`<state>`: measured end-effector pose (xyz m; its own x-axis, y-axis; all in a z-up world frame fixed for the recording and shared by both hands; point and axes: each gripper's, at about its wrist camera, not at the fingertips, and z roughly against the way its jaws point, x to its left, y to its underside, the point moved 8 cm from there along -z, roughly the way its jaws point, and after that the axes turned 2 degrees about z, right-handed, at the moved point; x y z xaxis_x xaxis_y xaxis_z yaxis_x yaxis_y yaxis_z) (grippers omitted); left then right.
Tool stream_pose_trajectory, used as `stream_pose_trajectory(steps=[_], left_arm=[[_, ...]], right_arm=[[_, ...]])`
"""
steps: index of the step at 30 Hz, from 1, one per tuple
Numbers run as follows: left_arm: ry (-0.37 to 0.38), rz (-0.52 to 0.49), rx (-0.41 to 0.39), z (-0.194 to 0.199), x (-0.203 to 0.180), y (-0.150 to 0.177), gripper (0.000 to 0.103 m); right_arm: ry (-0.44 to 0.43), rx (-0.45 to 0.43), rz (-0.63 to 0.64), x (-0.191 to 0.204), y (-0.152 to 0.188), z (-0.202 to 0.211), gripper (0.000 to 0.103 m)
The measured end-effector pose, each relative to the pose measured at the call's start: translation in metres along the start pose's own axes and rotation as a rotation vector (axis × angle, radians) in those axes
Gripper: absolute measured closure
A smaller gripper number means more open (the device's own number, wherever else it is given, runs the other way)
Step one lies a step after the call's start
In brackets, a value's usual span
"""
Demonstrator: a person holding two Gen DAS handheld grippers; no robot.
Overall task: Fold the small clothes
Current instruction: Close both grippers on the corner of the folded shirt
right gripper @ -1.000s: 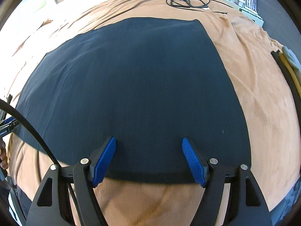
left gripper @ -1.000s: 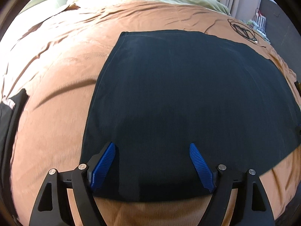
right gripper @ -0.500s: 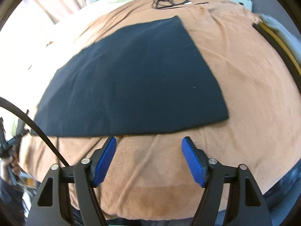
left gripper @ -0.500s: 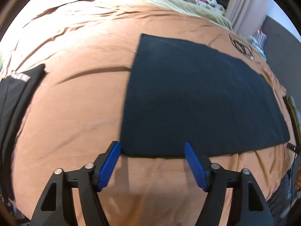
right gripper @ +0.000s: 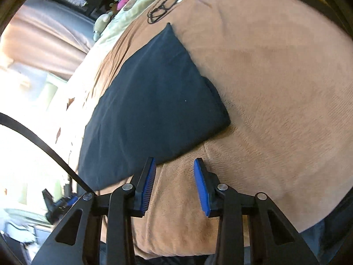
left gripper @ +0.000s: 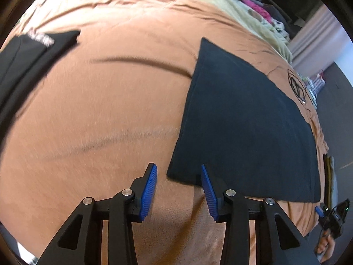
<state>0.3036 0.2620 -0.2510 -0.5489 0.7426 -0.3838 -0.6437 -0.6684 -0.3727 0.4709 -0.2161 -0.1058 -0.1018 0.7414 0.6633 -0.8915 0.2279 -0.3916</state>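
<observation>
The folded dark garment (left gripper: pixel 242 121) lies flat on the bed's brown blanket (left gripper: pixel 99 110); our left gripper (left gripper: pixel 178 187) and right gripper (right gripper: pixel 174 183) hover at its near corners, jaws just narrowing, clasping nothing.

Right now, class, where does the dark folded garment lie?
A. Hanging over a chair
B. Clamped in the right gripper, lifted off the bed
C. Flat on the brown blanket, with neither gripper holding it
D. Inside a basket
C: the dark folded garment lies flat on the brown blanket, and the left gripper and right gripper both hold nothing, with a gap between their pads.
</observation>
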Motion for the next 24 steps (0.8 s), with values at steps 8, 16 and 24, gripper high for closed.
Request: stream_pose_trajectory(steps=[8,16,24], left_arm=[[0.009,0.089,0.013,-0.009,0.01,0.004,0.06],[0.072,0.221,-0.001,-0.007,0.014,0.002,0.06],[0.124,0.32,-0.033,-0.002,0.016,0.004,0.06]], right_arm=[[-0.046,-0.03,-0.105,-0.029,-0.016,-0.012,0.076],[-0.062,-0.111,-0.159,-0.036,-0.015,-0.014,0.087],[-0.028,-0.171,-0.123,-0.014,-0.01,-0.013,0.102]])
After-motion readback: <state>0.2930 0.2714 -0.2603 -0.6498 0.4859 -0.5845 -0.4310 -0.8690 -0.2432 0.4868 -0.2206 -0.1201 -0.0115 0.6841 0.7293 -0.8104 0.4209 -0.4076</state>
